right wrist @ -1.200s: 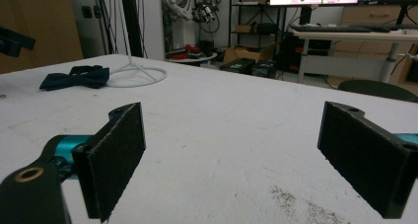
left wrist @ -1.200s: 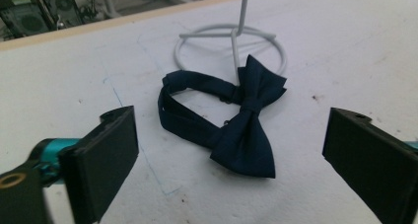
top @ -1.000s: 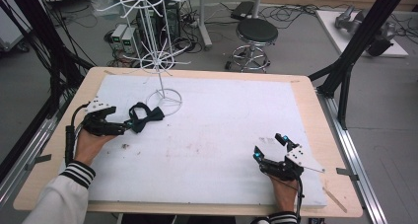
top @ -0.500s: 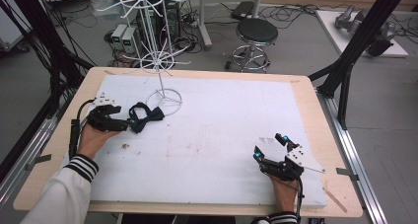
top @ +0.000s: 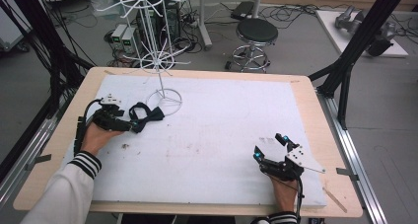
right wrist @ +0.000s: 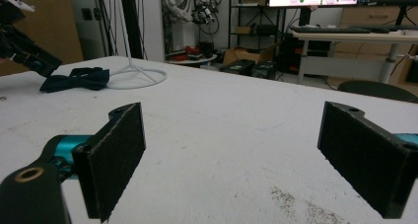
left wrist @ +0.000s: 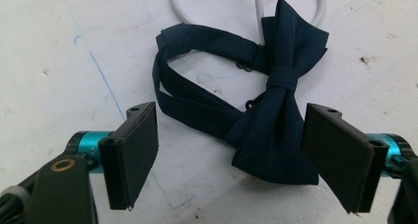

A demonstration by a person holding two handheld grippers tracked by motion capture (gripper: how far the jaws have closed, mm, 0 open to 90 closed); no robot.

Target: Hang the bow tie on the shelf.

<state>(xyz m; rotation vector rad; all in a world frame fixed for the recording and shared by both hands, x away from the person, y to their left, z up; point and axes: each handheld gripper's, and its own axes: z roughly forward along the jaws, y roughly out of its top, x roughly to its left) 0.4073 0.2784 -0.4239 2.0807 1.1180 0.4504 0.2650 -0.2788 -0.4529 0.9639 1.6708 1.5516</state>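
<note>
Fingers [left wrist: 133, 152] of my left gripper [left wrist: 231, 155], just closing, flank the bow tie [left wrist: 276, 120] untouched; right gripper [right wrist: 246, 155] gapes empty.

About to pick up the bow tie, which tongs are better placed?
Left. The left tongs already straddle the bow tie by the stand's ring base, their jaws just closing around it. The right tongs sit open, far across the table.

White wire rack [top: 158, 61] at table's [top: 301, 88] far-left edge, black stool [top: 256, 34] behind – cables, misc. gear on floor
</note>
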